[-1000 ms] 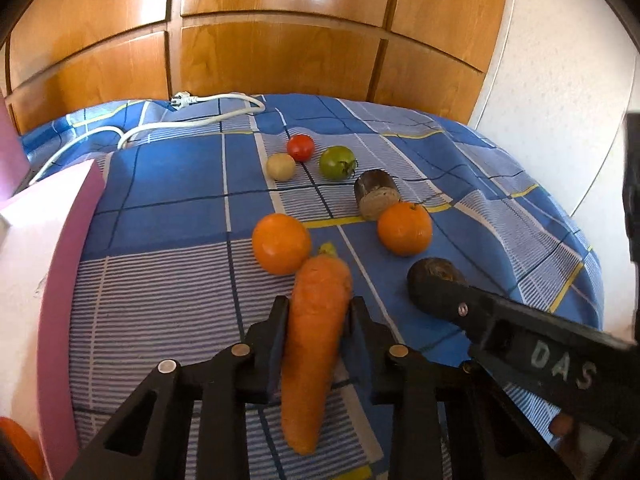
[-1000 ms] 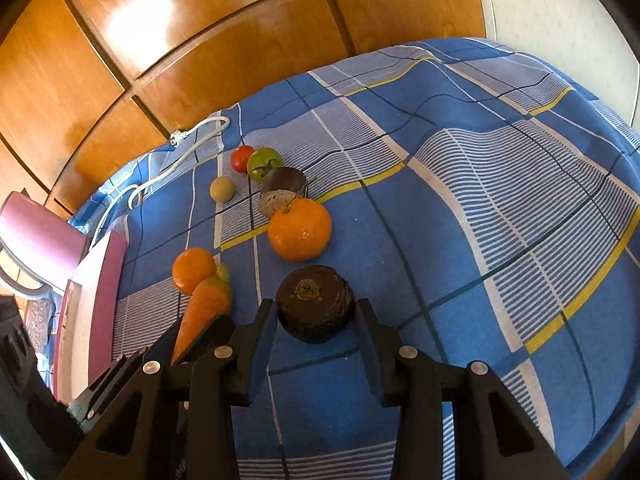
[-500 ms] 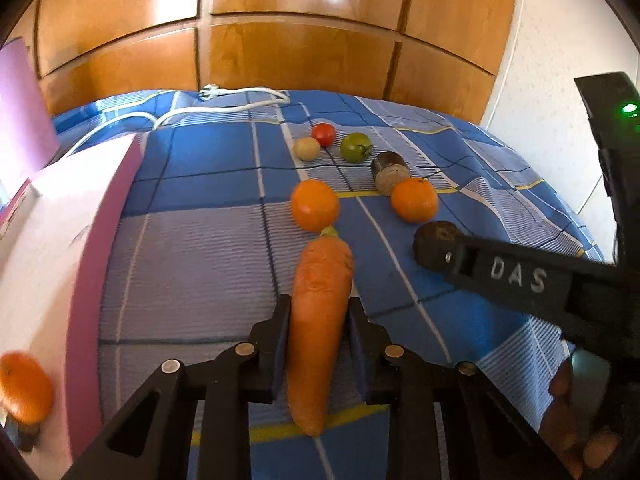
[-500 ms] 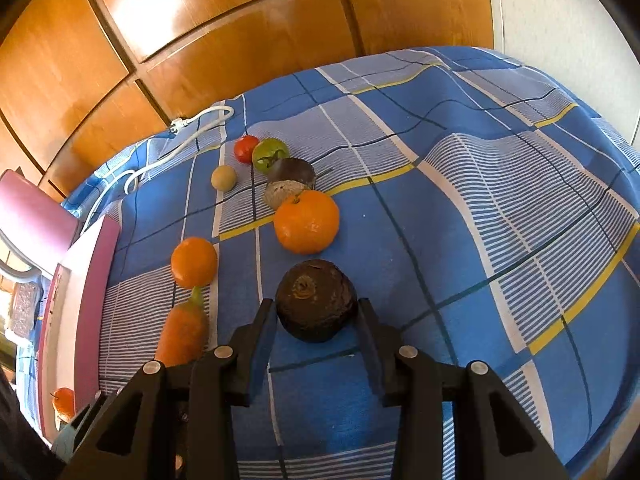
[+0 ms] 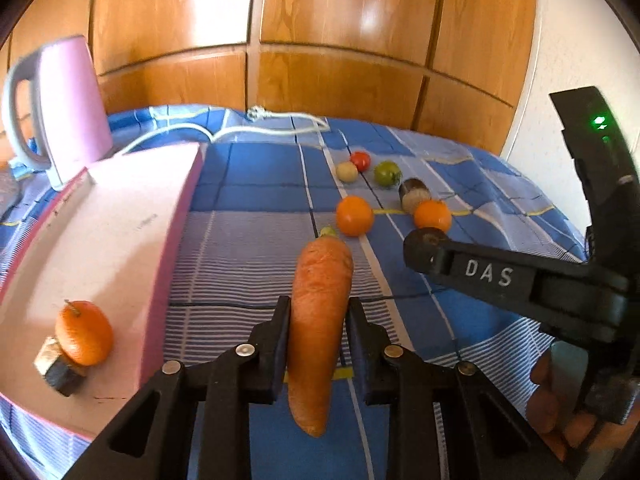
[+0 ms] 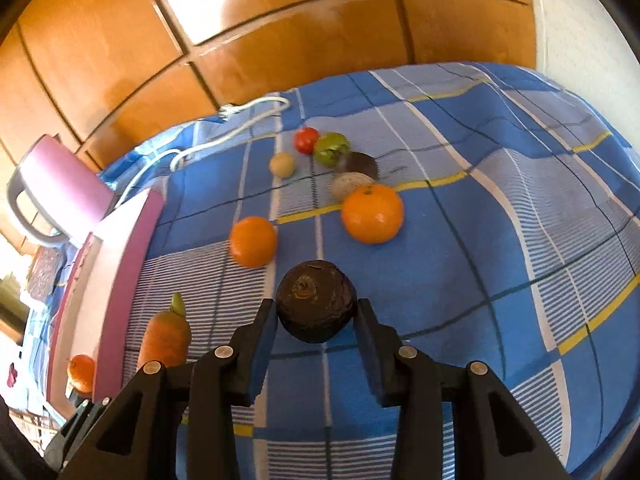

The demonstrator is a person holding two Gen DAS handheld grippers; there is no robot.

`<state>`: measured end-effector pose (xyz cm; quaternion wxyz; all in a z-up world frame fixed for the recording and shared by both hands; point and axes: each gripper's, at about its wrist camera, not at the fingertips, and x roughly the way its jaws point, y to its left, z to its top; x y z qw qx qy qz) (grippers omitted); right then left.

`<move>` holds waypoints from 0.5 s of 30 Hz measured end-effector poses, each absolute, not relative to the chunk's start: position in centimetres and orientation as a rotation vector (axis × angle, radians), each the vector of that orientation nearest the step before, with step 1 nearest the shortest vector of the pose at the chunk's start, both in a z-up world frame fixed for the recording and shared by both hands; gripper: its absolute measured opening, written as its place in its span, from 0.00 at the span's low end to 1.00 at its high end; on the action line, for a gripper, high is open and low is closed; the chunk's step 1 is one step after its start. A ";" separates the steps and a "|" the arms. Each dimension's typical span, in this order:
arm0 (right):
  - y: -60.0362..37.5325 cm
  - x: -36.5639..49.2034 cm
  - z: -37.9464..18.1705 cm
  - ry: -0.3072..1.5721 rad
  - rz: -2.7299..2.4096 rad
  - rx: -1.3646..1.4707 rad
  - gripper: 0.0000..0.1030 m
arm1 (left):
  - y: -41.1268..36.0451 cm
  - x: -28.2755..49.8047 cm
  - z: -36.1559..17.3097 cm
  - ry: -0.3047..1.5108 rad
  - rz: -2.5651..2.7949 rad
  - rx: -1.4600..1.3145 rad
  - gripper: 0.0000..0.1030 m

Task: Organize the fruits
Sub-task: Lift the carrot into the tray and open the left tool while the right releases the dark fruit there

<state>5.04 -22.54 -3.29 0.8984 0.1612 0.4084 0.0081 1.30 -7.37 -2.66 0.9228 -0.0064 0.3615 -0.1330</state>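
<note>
**Both grippers loaded beside the pink board**

The left gripper (image 5: 318, 334) is clamped tight on a carrot (image 5: 318, 320), its pads pressing the carrot's middle; the leafy stub points away from the camera and the thin tip hangs toward it. The carrot is held above the blue checked bedspread (image 5: 256, 184), just right of the pink board (image 5: 120, 248).

The right gripper (image 6: 316, 322) is closed on a dark round beet (image 6: 316, 300), one pad on each flank, stem scar facing up. It sits farther right of the board than the carrot does.

On the board, near its close end, lies an orange (image 5: 84, 338) touching a dark cut piece (image 5: 60, 368). Well to the right of the board, on the bedspread, are two more oranges (image 6: 253, 241) (image 6: 373, 213), a halved dark root (image 6: 354, 178), a green tomato (image 6: 331, 149), a red tomato (image 6: 306, 140) and a small pale round one (image 6: 282, 164). Behind the board's far end stands a pink kettle (image 5: 68, 100), with a white cord (image 5: 272, 128) trailing along the bedspread.
</note>
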 end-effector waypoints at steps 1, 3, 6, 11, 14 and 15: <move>-22.4 4.9 -3.1 0.837 0.026 0.330 0.39 | -7.2 1.0 -2.4 0.731 -0.269 -0.014 0.26; -22.1 4.6 -2.9 0.820 0.049 0.328 0.39 | -6.9 0.6 -2.1 0.711 -0.260 -0.017 0.26; -21.7 4.2 -2.5 0.795 0.085 0.324 0.39 | -6.4 0.1 -1.4 0.685 -0.242 -0.030 0.26; -20.5 3.7 -1.7 0.751 0.145 0.292 0.39 | -5.2 0.3 -0.9 0.664 -0.204 -0.068 0.26; -19.9 3.5 -1.3 0.729 0.175 0.278 0.39 | -4.2 0.2 -0.5 0.650 -0.178 -0.095 0.26; -19.7 3.4 -1.3 0.725 0.182 0.276 0.39 | -3.9 0.2 -0.4 0.647 -0.166 -0.106 0.26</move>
